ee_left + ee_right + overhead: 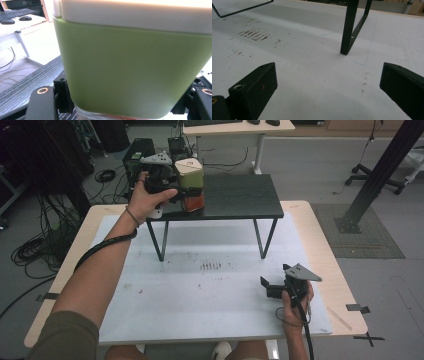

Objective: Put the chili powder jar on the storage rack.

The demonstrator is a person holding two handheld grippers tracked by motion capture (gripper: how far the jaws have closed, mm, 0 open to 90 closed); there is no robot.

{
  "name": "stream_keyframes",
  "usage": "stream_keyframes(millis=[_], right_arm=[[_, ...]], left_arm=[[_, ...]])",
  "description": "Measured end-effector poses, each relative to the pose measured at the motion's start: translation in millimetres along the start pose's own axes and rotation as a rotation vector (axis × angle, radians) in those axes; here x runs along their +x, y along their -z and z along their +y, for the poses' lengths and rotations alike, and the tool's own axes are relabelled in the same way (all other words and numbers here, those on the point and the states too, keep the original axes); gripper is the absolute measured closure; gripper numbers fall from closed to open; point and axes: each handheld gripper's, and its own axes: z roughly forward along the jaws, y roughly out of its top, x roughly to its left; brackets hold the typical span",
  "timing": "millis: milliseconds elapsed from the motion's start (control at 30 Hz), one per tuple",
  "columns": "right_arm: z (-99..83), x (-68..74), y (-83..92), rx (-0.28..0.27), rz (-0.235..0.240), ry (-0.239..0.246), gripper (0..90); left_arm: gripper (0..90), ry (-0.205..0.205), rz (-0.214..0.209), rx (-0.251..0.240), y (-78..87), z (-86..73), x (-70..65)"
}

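My left tool (186, 195) pinches the green container (190, 180) low on the raised shelf (240, 195); my right tool (272, 287) rests spread. Gripped that low, I fear it tips.

My container (190, 182) is green with a cream lid and orange base; the shelf (240, 197) at twelve o'clock is black woodgrain.

The left claw (186, 194) grips a green container (190, 184) on the black stand (240, 197); the right claw (270, 287) rests open.
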Motion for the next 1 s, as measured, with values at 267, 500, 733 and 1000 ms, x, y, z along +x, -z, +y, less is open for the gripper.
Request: stream_keyframes(millis=[267, 500, 733, 1000], right_arm=[[0.0, 0.1, -0.4, 0.0, 0.001, 0.001, 1.2], [0.0, 0.0, -0.6, 0.003, 0.001, 0.003, 1.2], [0.1, -0.1, -0.6, 0.003, 0.005, 0.003, 1.2], [0.1, 0.2, -0.7, 0.005, 0.001, 0.004, 1.2]], left_arm=[[27.5, 0.007, -0.003, 0.0, 0.0, -0.1, 0.2], [27.3, 0.005, -0.003, -0.002, 0.6, -0.7, 0.0], [21.9, 0.011, -0.003, -0.02, 11.5, -1.3, 1.2], [16.4, 0.002, 0.005, -0.005, 29.9, -2.6, -2.1]])
